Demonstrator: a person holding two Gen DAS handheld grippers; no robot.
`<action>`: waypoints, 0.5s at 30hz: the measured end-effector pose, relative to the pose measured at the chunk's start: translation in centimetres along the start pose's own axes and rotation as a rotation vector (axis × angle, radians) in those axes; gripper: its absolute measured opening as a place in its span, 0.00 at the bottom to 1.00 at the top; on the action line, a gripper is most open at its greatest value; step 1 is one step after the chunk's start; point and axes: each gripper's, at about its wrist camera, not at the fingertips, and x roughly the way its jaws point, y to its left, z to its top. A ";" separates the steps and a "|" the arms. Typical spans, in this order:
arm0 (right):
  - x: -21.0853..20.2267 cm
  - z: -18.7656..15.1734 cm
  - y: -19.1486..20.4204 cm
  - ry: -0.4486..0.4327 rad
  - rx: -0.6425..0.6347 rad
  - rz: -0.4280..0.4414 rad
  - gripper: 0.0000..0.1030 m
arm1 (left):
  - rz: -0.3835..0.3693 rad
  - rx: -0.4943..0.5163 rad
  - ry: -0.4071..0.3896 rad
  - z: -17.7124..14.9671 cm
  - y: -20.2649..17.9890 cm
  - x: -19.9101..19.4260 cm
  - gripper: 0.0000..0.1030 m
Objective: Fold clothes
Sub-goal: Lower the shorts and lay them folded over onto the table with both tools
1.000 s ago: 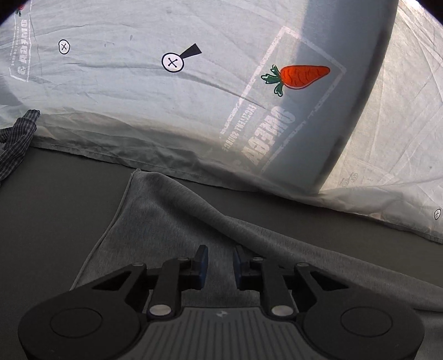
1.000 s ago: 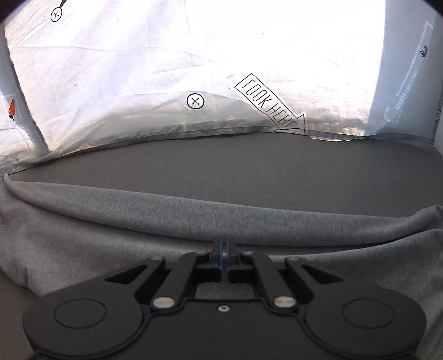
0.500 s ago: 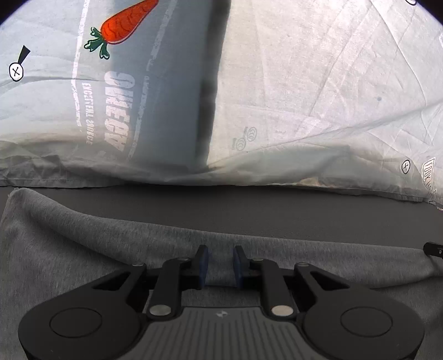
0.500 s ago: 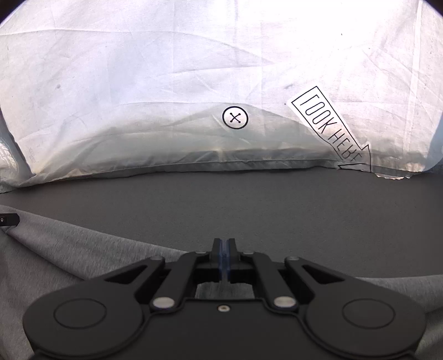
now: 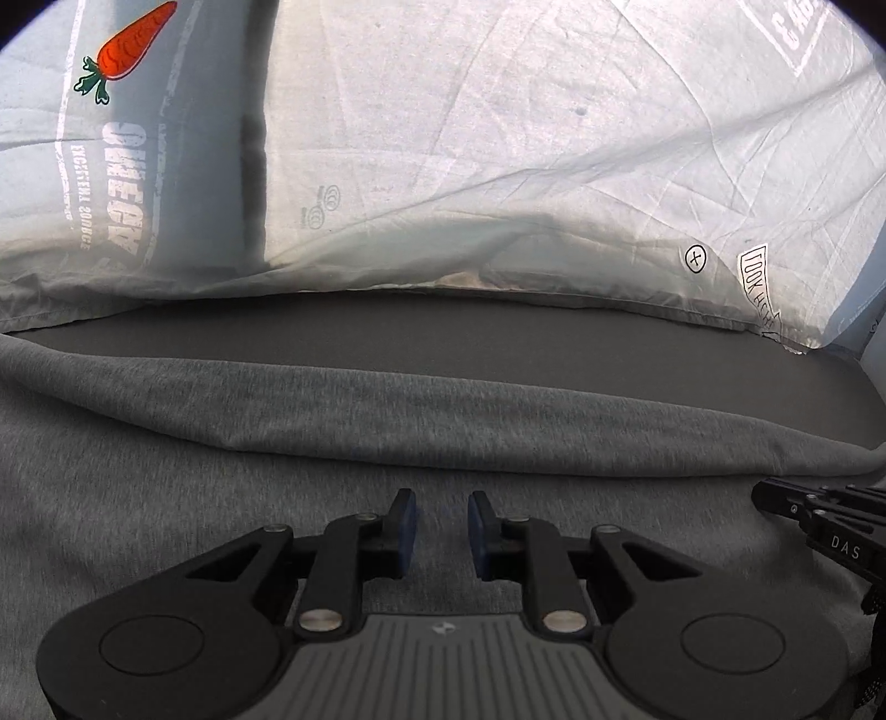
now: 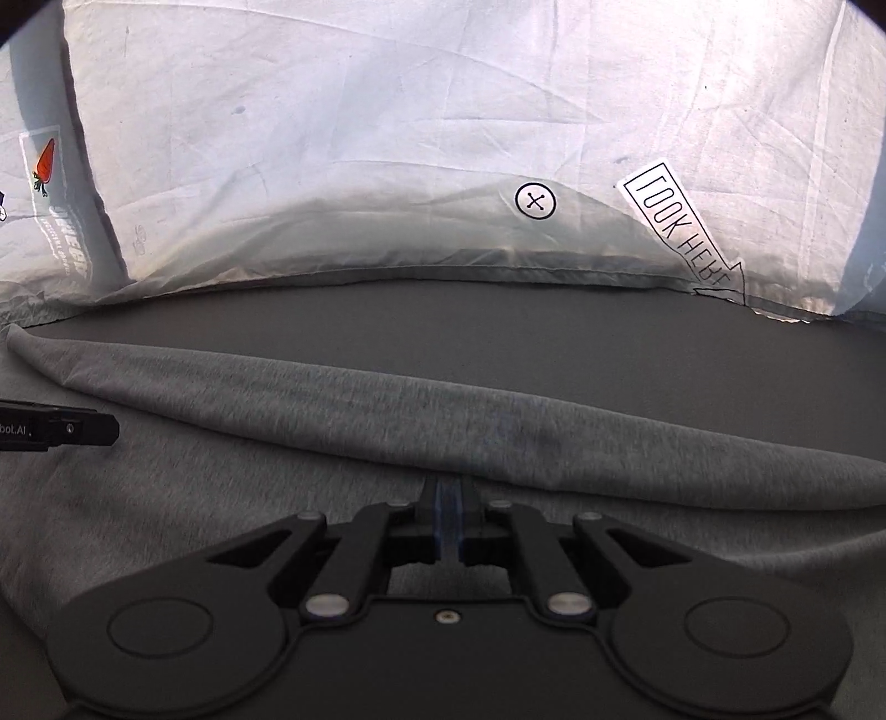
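Left two-finger black gripper point(image 5: 441, 520) over the heather-grey knit garment point(image 5: 166, 498): jaws parted a modest way, blue-lined pads point(image 5: 408, 526) with a clear gap between, nothing clamped; grey cloth visible through the gap, contact with it impossible to judge. Right two-finger black gripper point(image 6: 446, 501): jaws pressed together, blue pads meeting at the near edge of a raised fold of the same garment; whether cloth is pinched between them cannot be told, since the tips sit right at the fold's edge.

One garment only, spread flat across the dark grey tabletop point(image 5: 498, 338), filling the near half of both views. One long rolled ridge of fabric point(image 6: 387, 410) running from left to right across it, just ahead of both grippers, with a bare strip of table beyond.

Behind the table, one white crinkled printed sheet point(image 6: 387, 138), backlit, its hem lying along the far table edge. Printed on it: one orange carrot with green leaves point(image 5: 133, 39), one circled cross point(image 6: 534, 200), one arrow-shaped label with mirrored lettering point(image 6: 684, 238).

Two grippers in all, each seen edge-on in the other's view: right one at the far right of the left view point(image 5: 819, 520), left one at the far left of the right view point(image 6: 55, 431), both low over the grey cloth.
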 end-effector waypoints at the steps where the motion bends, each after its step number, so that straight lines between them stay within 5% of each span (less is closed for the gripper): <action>1: 0.7 0.5 -0.1 -0.006 0.004 -0.002 0.05 | 0.000 0.004 -0.002 0.2 -0.4 0.4 0.24; 15: 6.1 6.0 -0.6 -0.041 0.064 -0.009 0.05 | 0.057 0.009 -0.081 5.7 -1.9 6.0 0.32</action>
